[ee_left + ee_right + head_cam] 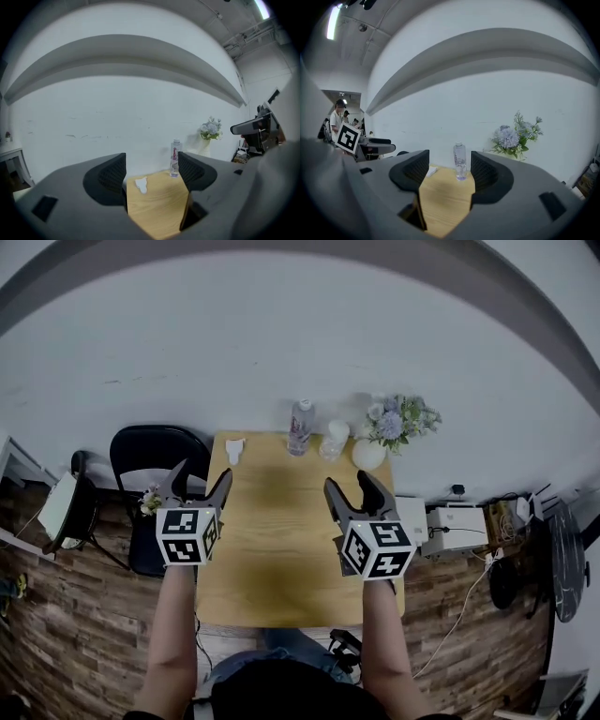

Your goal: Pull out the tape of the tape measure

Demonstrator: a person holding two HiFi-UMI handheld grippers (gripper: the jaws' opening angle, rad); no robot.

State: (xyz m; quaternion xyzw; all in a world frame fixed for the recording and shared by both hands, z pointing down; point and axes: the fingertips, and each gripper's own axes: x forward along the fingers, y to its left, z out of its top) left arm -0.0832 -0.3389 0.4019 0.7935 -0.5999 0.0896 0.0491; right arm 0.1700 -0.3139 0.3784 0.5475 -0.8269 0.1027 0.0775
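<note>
- Table [281,549]: one, light wood, with its near half bare. I judge that was left as working room for drawing a tape out.
- Chair [150,451]: one, black, off the table's 10 o'clock corner and clear of the work.
- Grippers: two. The left gripper [202,474] hangs over the table's 9 o'clock edge and the right gripper [349,482] over its 3 o'clock side. Both point toward 12 o'clock, each with its jaws spread wide and nothing between them. They look ready for one to hold the case while the other takes the tape's end.
- Vase of flowers [370,451]: one, at 1 o'clock on the far edge, apparently decoration.
- Water bottle [300,427]: one, upright at 12 o'clock, framed between the jaws in both gripper views.
- Clear container [334,440]: one, just beside the bottle toward the vase. I cannot tell what kind it is.
- Small white item [234,449]: one, lying flat at 11 o'clock near the far edge and well apart from both grippers. It is probably the tape measure, untouched, though too small to confirm.
</note>
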